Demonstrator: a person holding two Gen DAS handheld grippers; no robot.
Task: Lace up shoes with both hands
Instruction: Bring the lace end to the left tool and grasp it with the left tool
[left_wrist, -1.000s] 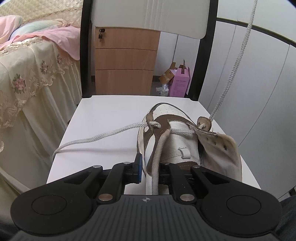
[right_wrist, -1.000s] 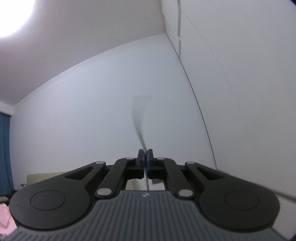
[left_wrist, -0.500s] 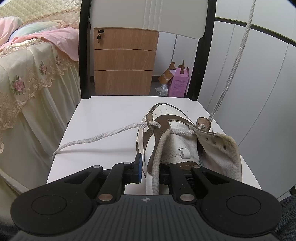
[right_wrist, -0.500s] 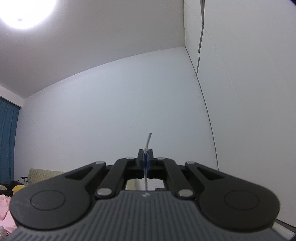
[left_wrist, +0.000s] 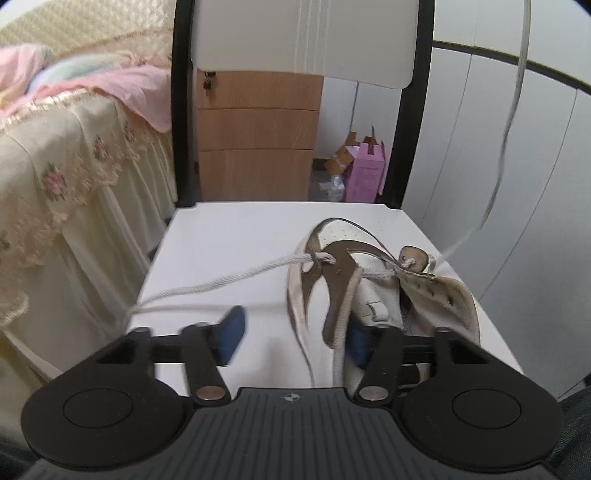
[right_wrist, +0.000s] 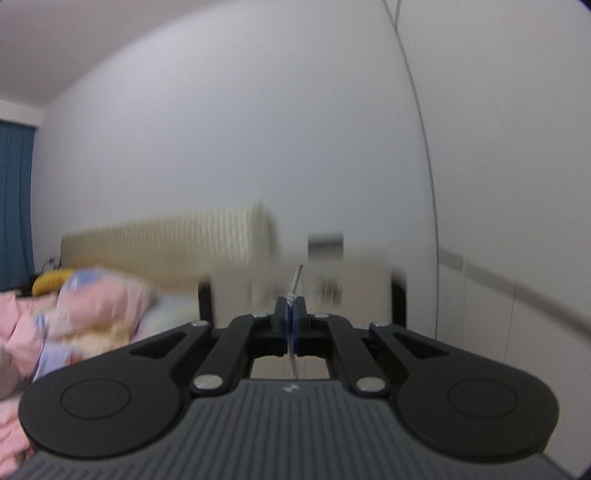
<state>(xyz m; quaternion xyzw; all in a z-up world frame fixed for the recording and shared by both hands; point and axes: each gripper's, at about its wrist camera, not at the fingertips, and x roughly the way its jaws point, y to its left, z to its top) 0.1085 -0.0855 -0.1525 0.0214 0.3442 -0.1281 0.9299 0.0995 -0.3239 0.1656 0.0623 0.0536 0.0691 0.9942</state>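
Two blue pads of our right gripper are clamped on the thin white braided shoelace, pinching it just behind its stiff clear tip, which pokes out past the fingertips. Our left gripper has just been opening: its jaws stand wide and let go, with the brown eyelet flap and the slack lace strand of the white-and-brown leather sneaker lying loosely between them, pressed by neither pad.

We judge the lace limp and light, grippy in its braid; it sags unless pulled, so the stiff tip is the place to hold it for threading. Its other end trails off the left edge of the seat. From the right eyelet tab a blurred strand rises out of the left wrist view.

We judge the sneaker light and soft in the upper, so it would slide or tip under a tug; the flap beside the next eyelet is where to steady it. It lies toe away from us on the white seat of the black-framed chair.
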